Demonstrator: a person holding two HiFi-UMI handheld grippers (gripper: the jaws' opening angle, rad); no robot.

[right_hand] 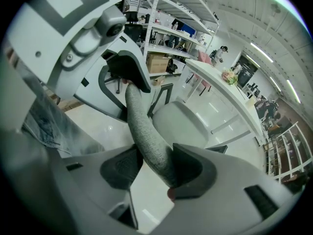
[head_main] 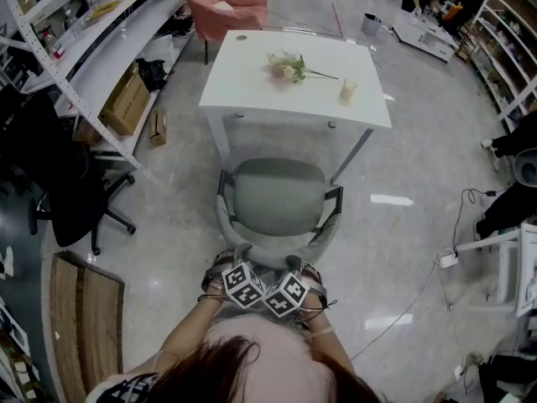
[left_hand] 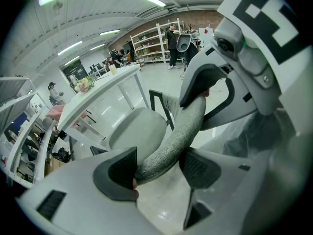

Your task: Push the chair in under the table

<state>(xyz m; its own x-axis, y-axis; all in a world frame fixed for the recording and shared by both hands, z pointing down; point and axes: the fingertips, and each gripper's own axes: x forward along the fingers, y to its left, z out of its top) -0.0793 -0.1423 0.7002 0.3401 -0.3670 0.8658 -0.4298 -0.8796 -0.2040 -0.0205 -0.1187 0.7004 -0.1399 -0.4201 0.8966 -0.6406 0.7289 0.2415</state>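
1 grey chair (head_main: 278,200) sits at near edge of 1 white table (head_main: 252,86), seat mostly out from under; on tabletop 1 flower sprig (head_main: 289,68) + 1 small pale cup (head_main: 347,91). 2 grippers: left gripper (left_hand: 157,166) & right gripper (right_hand: 155,168) each clamped on chair's backrest rim (left_hand: 181,126), side by side.

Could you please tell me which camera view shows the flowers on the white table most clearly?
The head view: it looks down on the flowers lying flat on the white table. The left gripper view and the right gripper view show them only as a small, distant cluster, seen side-on past the chair backrest.
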